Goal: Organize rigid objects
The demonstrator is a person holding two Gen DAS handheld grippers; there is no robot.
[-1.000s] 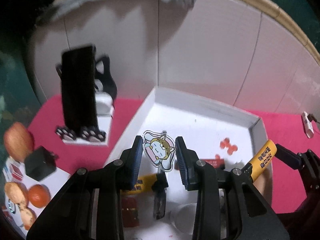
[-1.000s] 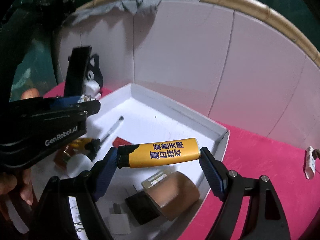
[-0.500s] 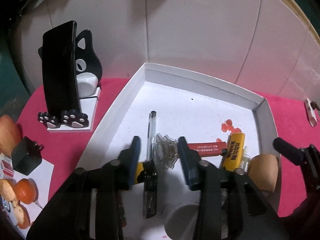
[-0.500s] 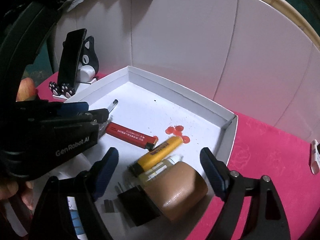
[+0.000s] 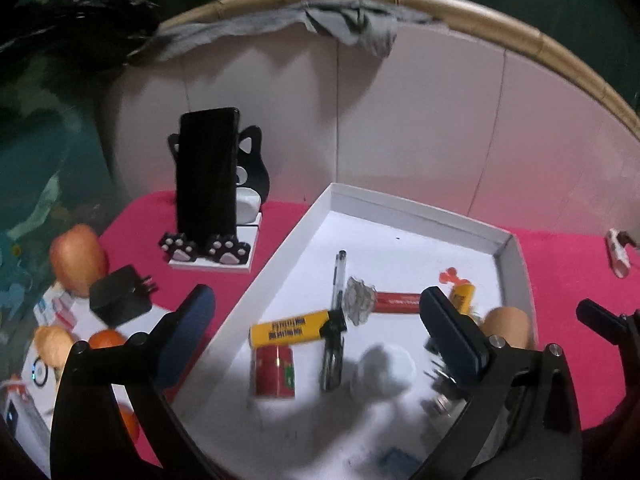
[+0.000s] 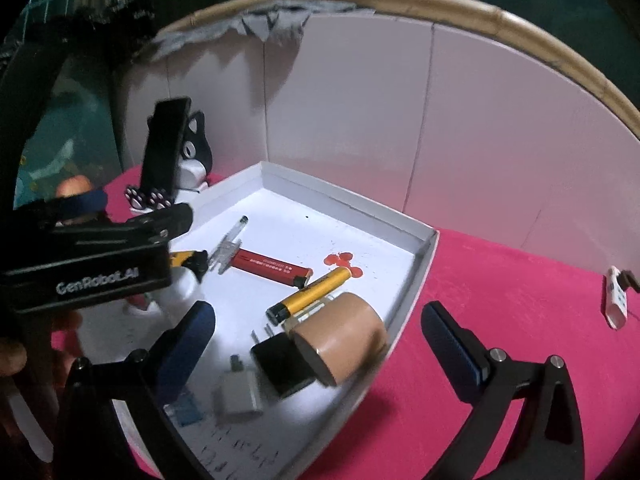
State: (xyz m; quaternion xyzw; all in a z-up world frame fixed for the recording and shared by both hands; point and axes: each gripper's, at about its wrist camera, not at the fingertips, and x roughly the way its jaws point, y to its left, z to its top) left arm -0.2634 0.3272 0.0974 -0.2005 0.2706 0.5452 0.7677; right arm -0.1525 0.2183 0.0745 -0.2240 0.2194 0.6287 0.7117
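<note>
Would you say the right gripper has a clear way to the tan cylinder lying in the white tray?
Probably yes. The right gripper stands open and empty, and the tan cylinder lies just ahead of it near the white tray's right wall, its top uncovered; that wall might crowd one finger.

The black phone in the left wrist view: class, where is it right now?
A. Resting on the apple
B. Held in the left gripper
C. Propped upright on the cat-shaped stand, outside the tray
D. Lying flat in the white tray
C: the black phone stands upright against the cat-shaped stand on the pink cloth, left of the white tray.
</note>
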